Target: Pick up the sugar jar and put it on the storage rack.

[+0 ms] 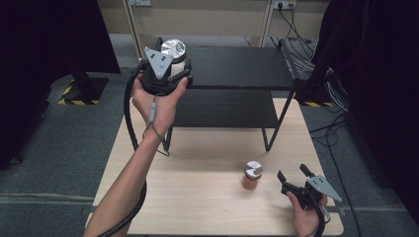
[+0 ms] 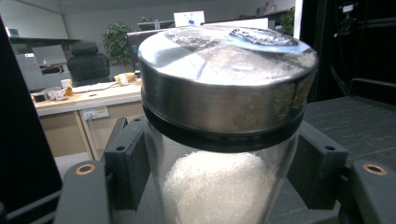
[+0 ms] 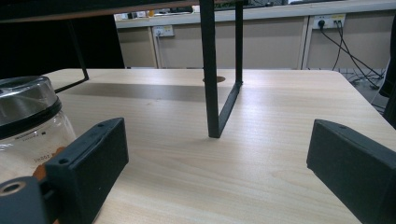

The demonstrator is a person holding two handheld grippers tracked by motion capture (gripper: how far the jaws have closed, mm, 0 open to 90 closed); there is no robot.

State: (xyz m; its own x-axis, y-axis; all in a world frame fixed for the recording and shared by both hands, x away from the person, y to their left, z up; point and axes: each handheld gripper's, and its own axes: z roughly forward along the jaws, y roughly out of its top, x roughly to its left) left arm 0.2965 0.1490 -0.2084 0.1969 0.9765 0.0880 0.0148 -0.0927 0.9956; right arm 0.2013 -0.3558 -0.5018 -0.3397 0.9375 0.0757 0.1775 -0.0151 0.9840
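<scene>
1. Leftmost, the left gripper [image 1: 174,69] is held up at the left end of the black two-tier shelf [image 1: 237,66], level with its top tier; its jaws are clamped on a glass jar [image 1: 173,52] with a silver lid
2. In the left gripper view that jar [image 2: 219,140] sits upright between both black jaws, pads pressed on the glass just under the lid; white granules inside; the shelf top [image 2: 355,116] lies behind and right of it
3. Middle: a second jar [image 1: 252,176] with orange contents and a silver lid stands alone on the wooden table [image 1: 197,197], in front of the shelf's right leg
4. Right: the right gripper [image 1: 292,173] is near the table's front right corner, just right of the orange jar, apart from it
5. Its jaws stand wide apart, nothing between them; in the right gripper view the jar [image 3: 25,126] sits beside and outside the left-hand jaw
</scene>
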